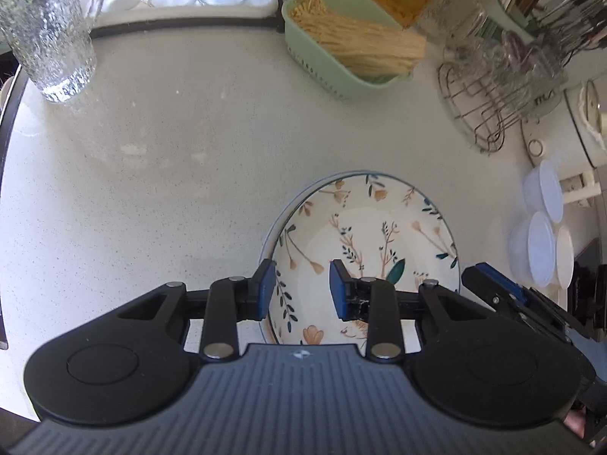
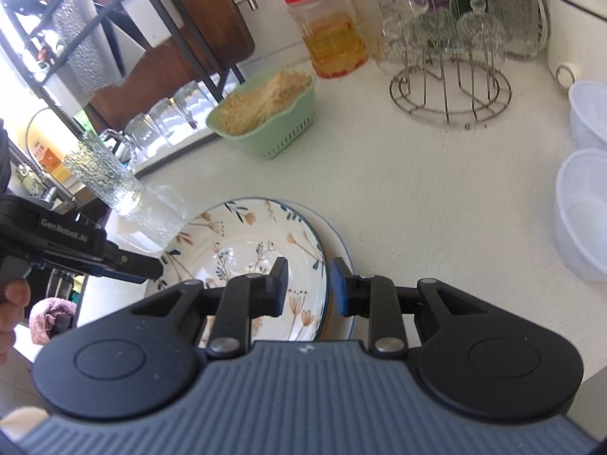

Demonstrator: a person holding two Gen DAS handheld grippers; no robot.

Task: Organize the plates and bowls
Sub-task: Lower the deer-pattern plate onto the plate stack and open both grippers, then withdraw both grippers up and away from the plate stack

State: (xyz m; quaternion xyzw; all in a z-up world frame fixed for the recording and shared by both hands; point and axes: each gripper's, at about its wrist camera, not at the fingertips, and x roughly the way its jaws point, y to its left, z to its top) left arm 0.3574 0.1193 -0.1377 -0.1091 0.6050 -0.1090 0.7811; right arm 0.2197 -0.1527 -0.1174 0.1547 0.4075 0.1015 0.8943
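Note:
A floral bowl (image 1: 364,235) sits on a white blue-rimmed plate (image 1: 292,197) on the white counter. My left gripper (image 1: 302,290) is open, its fingers on either side of the bowl's near-left rim. In the right wrist view the same bowl (image 2: 242,242) and plate (image 2: 337,242) show. My right gripper (image 2: 308,288) is open and straddles the bowl's right rim, one finger inside, one outside over the plate. The left gripper (image 2: 151,265) enters there from the left; the right gripper (image 1: 481,280) shows at the right of the left wrist view.
A green basket of noodles (image 1: 349,53), a textured glass (image 1: 49,38), a wire rack with glasses (image 1: 500,87), a red-lidded jar (image 2: 330,30) and white plastic bowls (image 2: 584,212) stand around on the counter (image 1: 170,170). A dark shelf frame (image 2: 125,38) stands at the back left.

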